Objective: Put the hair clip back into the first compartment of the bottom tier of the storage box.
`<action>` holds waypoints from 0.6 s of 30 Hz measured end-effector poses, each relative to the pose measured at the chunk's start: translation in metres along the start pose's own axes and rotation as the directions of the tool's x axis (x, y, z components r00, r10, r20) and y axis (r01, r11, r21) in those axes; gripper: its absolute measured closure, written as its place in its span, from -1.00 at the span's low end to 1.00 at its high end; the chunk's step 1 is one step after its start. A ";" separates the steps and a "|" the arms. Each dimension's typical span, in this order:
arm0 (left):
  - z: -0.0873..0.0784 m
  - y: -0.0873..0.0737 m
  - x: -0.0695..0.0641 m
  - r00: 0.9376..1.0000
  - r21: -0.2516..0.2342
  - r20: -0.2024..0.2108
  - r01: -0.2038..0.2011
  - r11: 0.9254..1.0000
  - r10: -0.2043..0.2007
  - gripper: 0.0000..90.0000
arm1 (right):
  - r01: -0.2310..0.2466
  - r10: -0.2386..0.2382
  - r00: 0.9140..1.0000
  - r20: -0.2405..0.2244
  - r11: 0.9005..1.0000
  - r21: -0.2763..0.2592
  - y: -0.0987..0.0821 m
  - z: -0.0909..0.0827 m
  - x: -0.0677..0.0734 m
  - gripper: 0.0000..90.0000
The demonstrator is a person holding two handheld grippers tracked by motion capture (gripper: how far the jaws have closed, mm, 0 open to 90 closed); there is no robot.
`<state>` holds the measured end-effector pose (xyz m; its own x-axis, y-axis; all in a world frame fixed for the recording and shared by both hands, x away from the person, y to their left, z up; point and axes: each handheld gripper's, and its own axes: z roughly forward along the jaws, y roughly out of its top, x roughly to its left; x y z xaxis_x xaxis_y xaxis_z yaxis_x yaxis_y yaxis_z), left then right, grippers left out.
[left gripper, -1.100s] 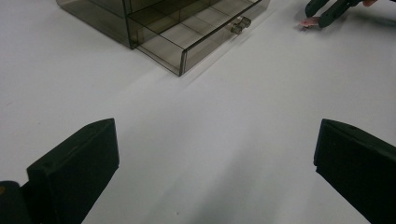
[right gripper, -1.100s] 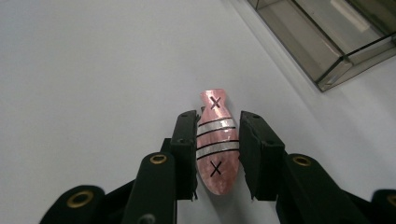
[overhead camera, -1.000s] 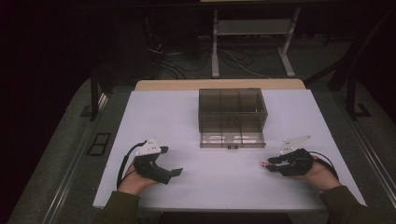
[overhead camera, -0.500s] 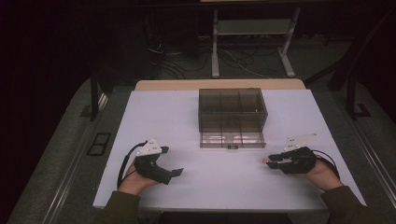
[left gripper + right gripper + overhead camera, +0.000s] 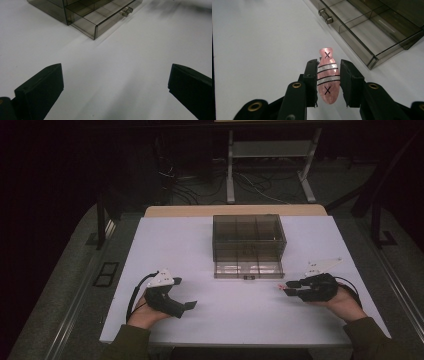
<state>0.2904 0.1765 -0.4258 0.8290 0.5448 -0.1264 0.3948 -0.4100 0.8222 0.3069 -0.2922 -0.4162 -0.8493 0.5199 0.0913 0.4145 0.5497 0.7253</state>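
From the high view, my left hand-held gripper rests near the front-left corner of the white surface, its jaws spread wide with nothing between them. My right hand-held gripper lies near the front-right corner, pointing inward toward the middle of the surface, and a small pink clip shows at its tip; from up here it is too small to make out any detail. The smoky clear drawer box stands toward the back edge, about midway between the side edges, with its bottom drawer pulled out toward me. Both hand-held grippers are well apart from the box.

In the left gripper view, my two black jaws stand far apart at the lower corners, over bare surface. The open drawer shows at the top, with its little clear handle on the front wall.

In the right gripper view, my right hand-held gripper is clamped on the pink clip, one pad on each long side. The clip is a long, rounded, pearly piece with silver bands across its middle and a black cross near each end; its far end sticks out past the jaw tips. It appears to be held just above the surface, though I cannot be sure it is clear of it. The open drawer lies ahead to the right, its handle facing this way.
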 end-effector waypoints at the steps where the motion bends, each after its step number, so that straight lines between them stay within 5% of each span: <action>1: 0.000 0.000 0.000 1.000 -0.002 0.000 0.002 1.000 -0.002 -1.00 | -0.003 0.003 1.000 -0.003 1.000 -0.004 0.001 0.000 0.000 0.49; 18: -0.001 0.001 -0.001 1.000 -0.011 0.007 0.008 1.000 -0.008 -1.00 | -0.011 0.011 1.000 -0.004 0.998 -0.060 0.024 0.001 -0.002 0.49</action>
<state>0.2890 0.1764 -0.4244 0.8285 0.5431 -0.1364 0.3967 -0.3974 0.8275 0.3190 -0.2793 -0.4001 -0.8461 0.5231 0.1023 0.4036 0.5035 0.7640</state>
